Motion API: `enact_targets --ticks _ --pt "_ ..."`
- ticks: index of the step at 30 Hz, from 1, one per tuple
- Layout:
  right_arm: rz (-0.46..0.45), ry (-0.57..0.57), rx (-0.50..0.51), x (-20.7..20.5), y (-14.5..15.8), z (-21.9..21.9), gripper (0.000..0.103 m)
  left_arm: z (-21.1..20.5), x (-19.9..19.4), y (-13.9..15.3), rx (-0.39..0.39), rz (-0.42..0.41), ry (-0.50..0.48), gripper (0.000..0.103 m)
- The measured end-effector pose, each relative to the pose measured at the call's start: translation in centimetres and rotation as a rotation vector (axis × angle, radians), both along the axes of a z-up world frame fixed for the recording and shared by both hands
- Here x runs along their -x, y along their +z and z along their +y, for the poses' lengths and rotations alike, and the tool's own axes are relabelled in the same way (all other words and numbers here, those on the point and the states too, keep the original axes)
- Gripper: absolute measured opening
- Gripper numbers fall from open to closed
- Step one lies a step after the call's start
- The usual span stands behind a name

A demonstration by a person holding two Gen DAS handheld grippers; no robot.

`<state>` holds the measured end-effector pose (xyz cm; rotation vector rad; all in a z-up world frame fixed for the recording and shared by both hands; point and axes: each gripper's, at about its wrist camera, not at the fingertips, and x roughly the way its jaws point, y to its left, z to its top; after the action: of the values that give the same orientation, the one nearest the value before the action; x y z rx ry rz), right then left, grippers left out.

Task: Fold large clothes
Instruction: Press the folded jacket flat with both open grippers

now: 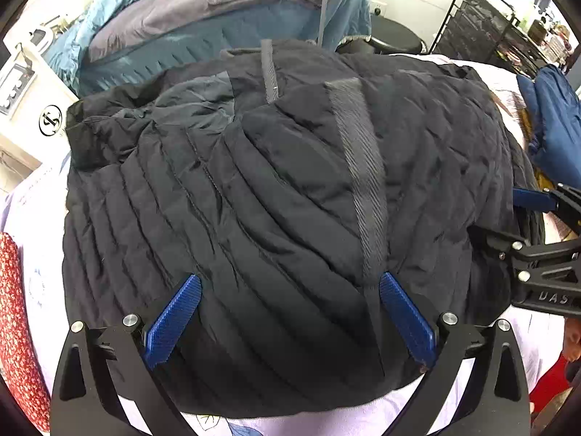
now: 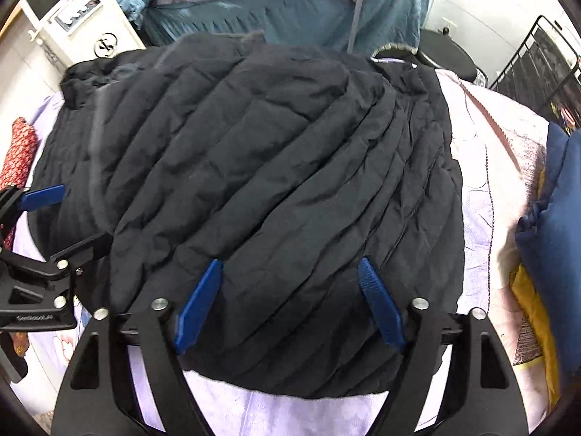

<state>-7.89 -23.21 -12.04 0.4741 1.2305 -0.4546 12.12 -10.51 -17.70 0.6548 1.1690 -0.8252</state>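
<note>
A black quilted jacket (image 1: 254, 181) (image 2: 272, 145) lies bunched and folded over itself on a pale lilac sheet (image 1: 326, 421) (image 2: 290, 414). A grey ribbed strip (image 1: 359, 167) runs down its top layer. My left gripper (image 1: 289, 279) points down over the jacket's near edge, its blue pads (image 1: 174, 319) wide apart and open, with fabric below them and nothing pinched. My right gripper (image 2: 290, 262) stands open the same way over the jacket's near right part. Each gripper shows at the side of the other's view: the right gripper (image 1: 537, 254) and the left gripper (image 2: 36, 254).
A blue puffy garment (image 1: 552, 120) (image 2: 555, 200) lies to the right, with yellow cloth (image 2: 533, 309) beside it. Red patterned cloth (image 1: 18, 309) (image 2: 21, 145) is at the left. Teal and grey bedding (image 1: 218, 7) piles behind. A black wire rack (image 1: 483, 18) and white unit (image 1: 21, 83) stand beyond.
</note>
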Motion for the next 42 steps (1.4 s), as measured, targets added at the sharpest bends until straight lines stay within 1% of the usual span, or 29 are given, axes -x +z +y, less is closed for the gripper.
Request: enact_targets --ticks 3,6,13,17,21,26,28,34,37,38,40,42 --pt "0.032 -0.018 -0.023 -0.9 -1.1 -0.7 0.084 -0.7 -1.2 -0.7 -0.018 0.027 0.011 0.098" --pt "0.056 -0.044 -0.036 -1.7 -2.0 -1.7 0.087 -1.7 -2.2 -1.1 -0.031 0.036 0.017 0.098" --pt "0.133 -0.05 -0.068 -3.4 -4.4 -3.3 0.097 -4.2 -4.6 -2.9 -0.088 0.063 0.018 0.098" --pt "0.173 -0.042 -0.098 -4.3 -5.8 -4.2 0.099 -5.0 -5.4 -4.1 -0.105 0.085 0.02 0.099" --pt "0.201 -0.034 -0.095 -5.0 -6.9 -4.5 0.099 -5.7 -5.9 -5.2 -0.124 0.088 0.004 0.099" --pt "0.238 -0.041 -0.091 -5.7 -7.9 -4.3 0.099 -7.3 -7.0 -6.6 -0.185 0.139 0.01 0.099" --pt "0.253 -0.04 -0.097 -6.2 -8.3 -4.6 0.099 -7.8 -7.4 -7.1 -0.195 0.158 0.009 0.1" --pt "0.25 -0.039 -0.097 -6.9 -9.0 -5.3 0.099 -8.9 -8.0 -7.9 -0.187 0.16 0.006 0.1" --pt "0.231 -0.041 -0.081 -6.2 -9.0 -4.8 0.099 -8.2 -7.5 -7.9 -0.172 0.151 0.003 0.1" --pt "0.222 -0.041 -0.074 -6.0 -9.0 -4.5 0.099 -8.1 -7.4 -7.8 -0.161 0.143 0.0 0.1" --pt "0.196 -0.042 -0.058 -5.0 -9.0 -3.6 0.099 -6.5 -6.6 -7.7 -0.138 0.125 -0.003 0.099" --pt "0.167 -0.042 -0.04 -4.2 -8.8 -3.1 0.099 -5.8 -6.0 -7.2 -0.097 0.091 -0.009 0.099"
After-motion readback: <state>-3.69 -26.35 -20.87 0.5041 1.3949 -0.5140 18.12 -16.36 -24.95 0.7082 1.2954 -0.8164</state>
